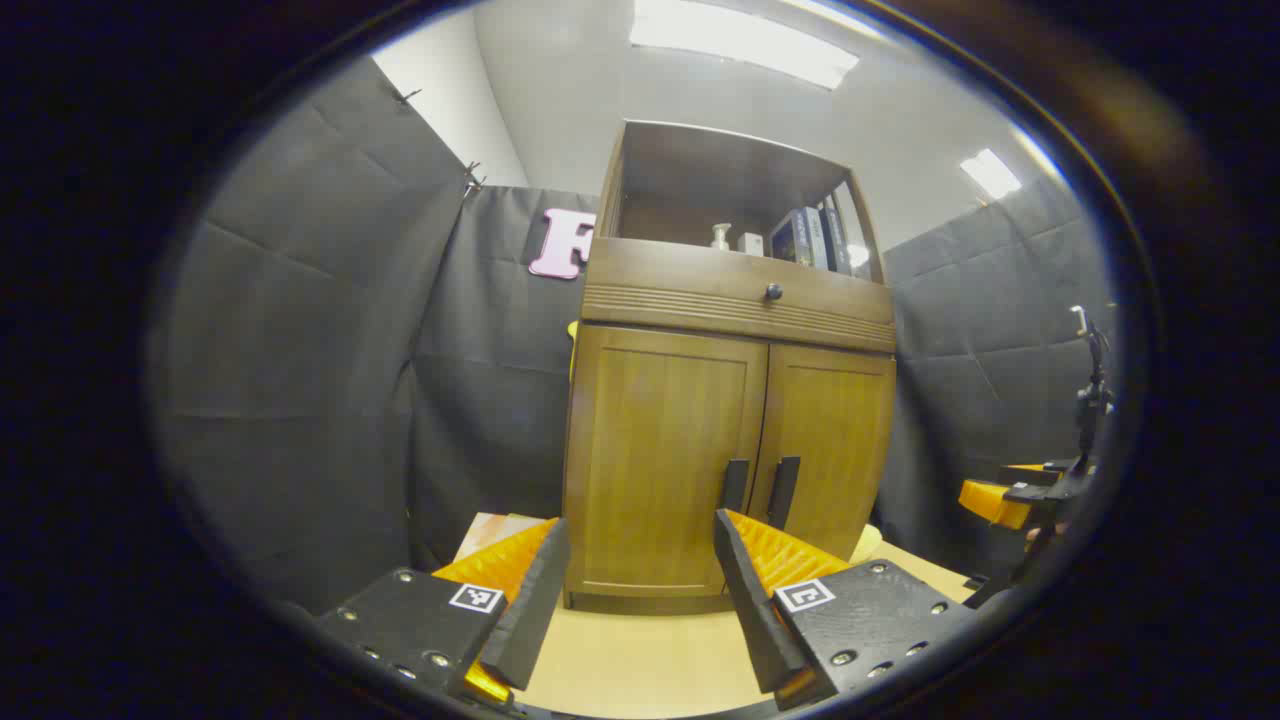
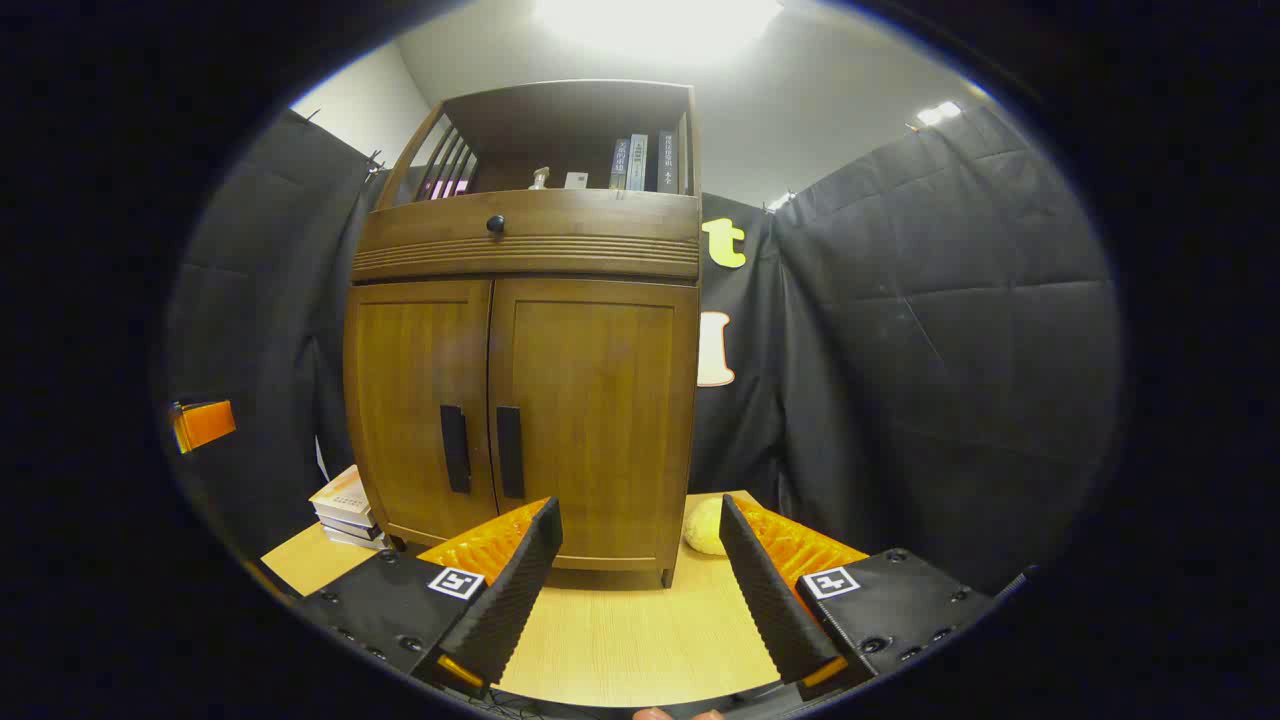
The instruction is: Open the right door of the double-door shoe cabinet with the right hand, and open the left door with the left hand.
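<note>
Brown wood makes up the shoe cabinet (image 1: 730,400), which is standing upright on the pale counter (image 1: 640,660) with black cloth hanging behind it and to both sides.

In the left gripper view, the left gripper (image 1: 640,600) is hovering above the counter, well short of the cabinet front, with its jaws standing wide and holding nothing. The left door (image 1: 660,460) and the right door (image 1: 830,450) are both sitting closed and flush. Two dark vertical handles, the left handle (image 1: 735,485) and the right handle (image 1: 782,492), are lying just beside each other at the centre seam. A drawer with a round knob (image 1: 773,292) is sitting above the doors, and an open shelf above it is carrying books (image 1: 810,240) and a small bottle (image 1: 720,236). At the far right edge, the right gripper (image 1: 1000,500) is showing near the cabinet's side.

In the right gripper view, a stack of books (image 2: 345,505) is lying on the counter just beside the cabinet's left foot. The right gripper (image 2: 640,590) is hovering above the counter, apart from the cabinet, jaws wide and holding nothing. A pale rounded object (image 2: 705,527) is resting on the counter beside the cabinet's right corner.
</note>
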### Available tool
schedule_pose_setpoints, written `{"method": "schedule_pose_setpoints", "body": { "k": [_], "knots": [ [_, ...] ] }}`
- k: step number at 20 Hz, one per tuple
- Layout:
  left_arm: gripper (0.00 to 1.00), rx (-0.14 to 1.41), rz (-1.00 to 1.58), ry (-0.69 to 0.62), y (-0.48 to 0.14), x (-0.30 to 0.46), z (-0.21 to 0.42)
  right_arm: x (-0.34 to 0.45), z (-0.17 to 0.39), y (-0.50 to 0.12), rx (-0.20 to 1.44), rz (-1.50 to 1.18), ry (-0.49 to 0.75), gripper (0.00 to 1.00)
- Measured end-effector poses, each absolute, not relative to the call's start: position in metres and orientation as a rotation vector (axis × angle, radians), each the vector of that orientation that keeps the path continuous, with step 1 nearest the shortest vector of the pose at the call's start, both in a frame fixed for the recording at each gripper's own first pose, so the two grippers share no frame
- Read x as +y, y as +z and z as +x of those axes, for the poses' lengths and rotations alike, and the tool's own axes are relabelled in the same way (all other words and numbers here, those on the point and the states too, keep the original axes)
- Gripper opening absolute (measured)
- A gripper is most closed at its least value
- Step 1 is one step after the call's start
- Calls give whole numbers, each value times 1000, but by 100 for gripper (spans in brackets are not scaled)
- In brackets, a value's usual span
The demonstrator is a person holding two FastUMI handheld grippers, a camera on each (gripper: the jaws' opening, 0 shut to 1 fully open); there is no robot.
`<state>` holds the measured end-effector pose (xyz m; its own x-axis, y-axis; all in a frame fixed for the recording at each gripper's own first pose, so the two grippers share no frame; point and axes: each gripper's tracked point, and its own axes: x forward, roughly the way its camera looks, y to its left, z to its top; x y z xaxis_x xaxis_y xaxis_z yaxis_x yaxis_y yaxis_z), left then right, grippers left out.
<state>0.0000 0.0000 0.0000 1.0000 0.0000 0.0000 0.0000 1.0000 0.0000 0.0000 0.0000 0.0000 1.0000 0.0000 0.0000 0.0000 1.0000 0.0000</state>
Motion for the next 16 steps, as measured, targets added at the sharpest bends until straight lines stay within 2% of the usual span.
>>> {"method": "schedule_pose_setpoints", "body": {
  "k": [1,2,6,7,10,11,13,15,16],
  "knots": [
    [83,10,-9,5,-1,1,-2,1,-2,0,4,4,2,100],
    [83,17,-18,9,-1,1,-2,3,-3,0,2,9,6,97],
    [83,25,-18,35,-1,6,-5,13,0,5,-26,5,35,100],
    [83,28,-14,40,-2,7,-6,13,3,-3,9,2,36,96],
    [83,38,-17,47,-3,8,-8,26,-4,-27,125,49,76,100],
    [83,48,-24,44,-5,8,-9,25,-5,-28,130,51,71,97],
    [83,78,-27,49,-10,9,-10,28,-3,-26,123,43,83,100],
    [83,98,-28,60,-11,9,-10,34,2,-25,120,17,103,96],
    [83,113,-33,59,-13,9,-11,35,6,-25,117,4,108,99]
  ]
}}
